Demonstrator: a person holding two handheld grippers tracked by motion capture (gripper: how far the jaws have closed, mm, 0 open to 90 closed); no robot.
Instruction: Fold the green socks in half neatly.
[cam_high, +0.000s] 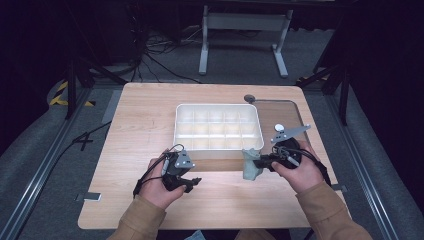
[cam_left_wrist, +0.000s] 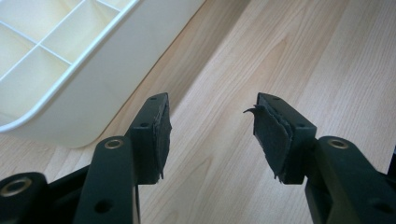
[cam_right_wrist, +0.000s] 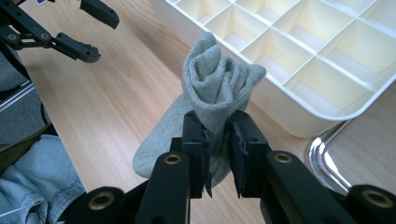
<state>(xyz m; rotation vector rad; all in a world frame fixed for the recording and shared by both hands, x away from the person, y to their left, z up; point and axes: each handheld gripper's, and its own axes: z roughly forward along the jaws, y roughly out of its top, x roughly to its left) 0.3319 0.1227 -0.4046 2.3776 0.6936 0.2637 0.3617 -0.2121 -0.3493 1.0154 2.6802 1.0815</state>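
Note:
A rolled grey-green sock sticks up between the jaws of my right gripper, which is shut on it; the sock's loose end droops toward the wooden table. From above, the sock hangs just off the front right corner of the white divided tray, with the right gripper holding it from the right. My left gripper stands open over bare wood with nothing between its pads, beside the tray's rounded corner. It also appears in the high view and in the right gripper view.
The tray has several small compartments and sits mid-table. A shiny metal-rimmed plate lies on the table at the right behind the tray. The table's front edge runs close to the person's sleeves. Cables and a metal stand lie on the floor beyond.

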